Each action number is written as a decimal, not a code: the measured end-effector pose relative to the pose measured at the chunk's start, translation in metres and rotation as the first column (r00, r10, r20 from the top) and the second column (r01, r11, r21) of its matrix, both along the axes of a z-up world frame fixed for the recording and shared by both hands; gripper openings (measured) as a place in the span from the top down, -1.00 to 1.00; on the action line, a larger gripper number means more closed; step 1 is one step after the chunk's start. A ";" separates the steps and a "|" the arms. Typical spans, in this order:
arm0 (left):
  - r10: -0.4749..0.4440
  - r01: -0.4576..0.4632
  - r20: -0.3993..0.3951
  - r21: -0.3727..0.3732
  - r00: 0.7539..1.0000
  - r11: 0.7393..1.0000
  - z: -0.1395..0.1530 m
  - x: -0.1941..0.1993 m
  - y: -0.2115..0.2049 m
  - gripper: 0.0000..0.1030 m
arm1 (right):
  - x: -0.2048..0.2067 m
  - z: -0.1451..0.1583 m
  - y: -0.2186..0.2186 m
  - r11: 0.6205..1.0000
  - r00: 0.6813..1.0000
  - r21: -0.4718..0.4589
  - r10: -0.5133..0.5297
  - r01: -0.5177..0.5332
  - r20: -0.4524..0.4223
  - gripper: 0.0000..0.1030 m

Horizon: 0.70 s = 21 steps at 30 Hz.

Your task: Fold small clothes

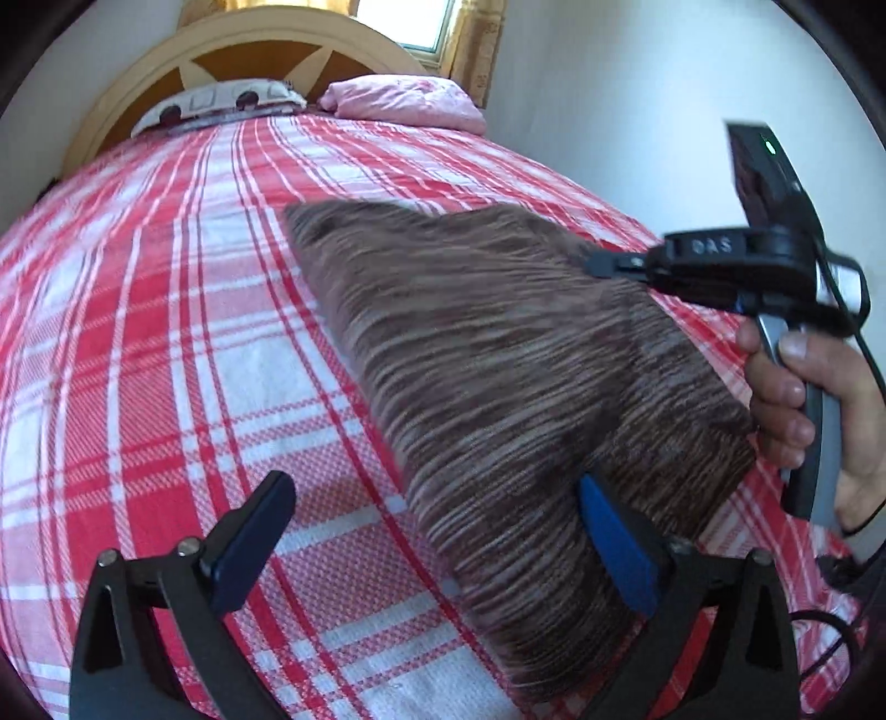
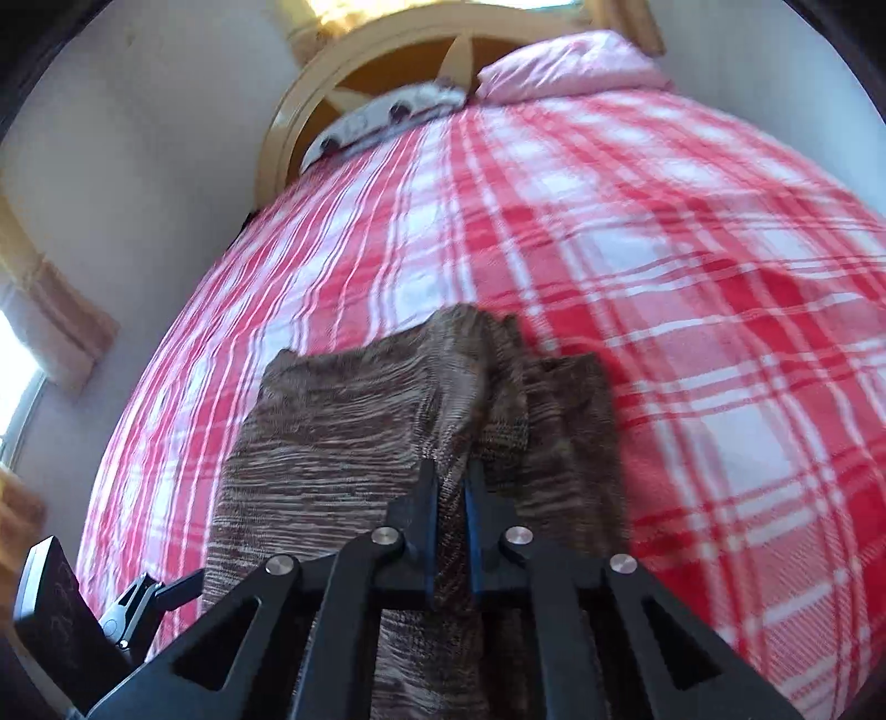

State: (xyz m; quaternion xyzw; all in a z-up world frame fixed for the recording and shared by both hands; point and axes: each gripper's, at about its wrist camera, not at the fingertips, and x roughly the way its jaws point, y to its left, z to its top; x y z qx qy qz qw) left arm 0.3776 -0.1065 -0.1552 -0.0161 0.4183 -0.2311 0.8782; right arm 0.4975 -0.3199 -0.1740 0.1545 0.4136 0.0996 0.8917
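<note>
A brown striped knit garment [image 1: 498, 376] lies on the red and white plaid bed [image 1: 166, 332], partly folded. My left gripper [image 1: 437, 531] is open; its right blue finger [image 1: 614, 548] rests against the garment's near part and its left finger hangs over bare bedspread. My right gripper [image 2: 449, 487] is shut on a raised fold of the garment [image 2: 387, 421] and lifts it off the bed. In the left wrist view the right gripper [image 1: 598, 261] pinches the garment's far right edge, held by a hand [image 1: 797, 404].
A wooden headboard [image 1: 266, 44], a patterned pillow [image 1: 221, 102] and a pink pillow [image 1: 410, 99] stand at the far end of the bed. White walls flank the bed. A window [image 2: 16, 376] is at left. The left gripper's body [image 2: 127, 609] shows in the right wrist view.
</note>
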 end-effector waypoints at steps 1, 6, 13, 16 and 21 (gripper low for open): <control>-0.005 0.005 -0.007 -0.005 1.000 1.000 -0.001 0.000 -0.001 -1.00 | 0.000 -0.002 -0.005 1.000 1.000 0.006 -0.017 0.017 -0.007 0.92; -0.014 0.014 -0.016 0.006 1.000 1.000 -0.003 0.001 -0.005 -1.00 | 0.007 -0.017 -0.011 1.000 0.998 0.020 0.001 0.000 -0.064 0.92; -0.012 0.011 -0.017 -0.029 1.000 1.000 -0.002 -0.004 0.002 -1.00 | -0.042 0.006 -0.030 0.988 0.998 0.145 0.061 -0.059 -0.009 -0.04; -0.013 0.013 -0.019 -0.039 1.000 0.999 -0.003 -0.004 0.003 -1.00 | -0.074 0.012 -0.019 0.988 0.991 0.068 0.136 -0.137 0.016 -0.04; -0.019 0.017 -0.023 -0.064 1.000 0.998 -0.002 -0.004 0.006 -1.00 | -0.095 -0.003 0.003 0.976 0.979 -0.079 0.198 -0.201 -0.052 0.48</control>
